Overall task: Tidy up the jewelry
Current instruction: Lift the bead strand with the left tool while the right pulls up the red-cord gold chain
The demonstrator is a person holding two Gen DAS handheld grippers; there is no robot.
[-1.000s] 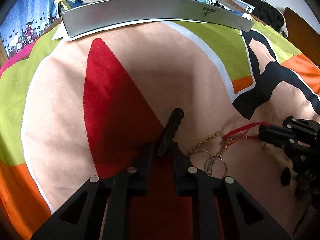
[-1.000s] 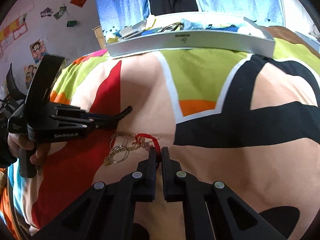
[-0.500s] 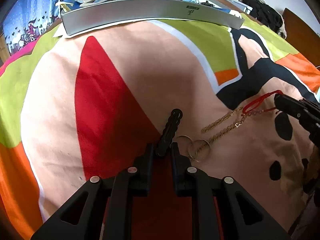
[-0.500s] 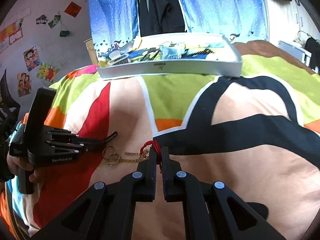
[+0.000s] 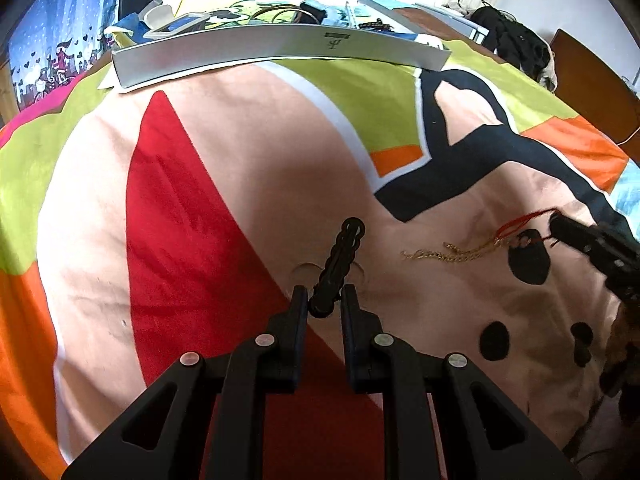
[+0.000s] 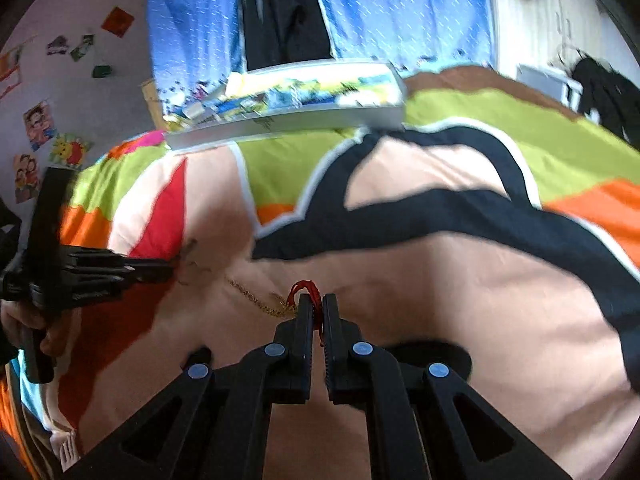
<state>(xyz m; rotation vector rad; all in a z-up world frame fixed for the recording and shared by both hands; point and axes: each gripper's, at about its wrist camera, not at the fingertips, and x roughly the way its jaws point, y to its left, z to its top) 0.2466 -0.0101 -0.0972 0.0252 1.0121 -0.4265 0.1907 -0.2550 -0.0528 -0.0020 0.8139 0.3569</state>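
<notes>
Our left gripper (image 5: 324,300) pinches the near end of a black beaded bracelet (image 5: 342,256), which sticks out stiffly forward over the peach and red patches of the bedspread (image 5: 248,152). Our right gripper (image 6: 313,312) has its jaws clamped on a red cord (image 6: 308,290) tied to a gold chain (image 6: 256,300); the chain trails left across the bedspread towards the left gripper. From the left wrist camera the chain lies stretched on the peach fabric to the right of the bracelet, apart from it, its red end at the right gripper's tips. A white tray (image 5: 280,46) filled with assorted items sits at the far edge of the bed. The right wrist view is motion-blurred.
</notes>
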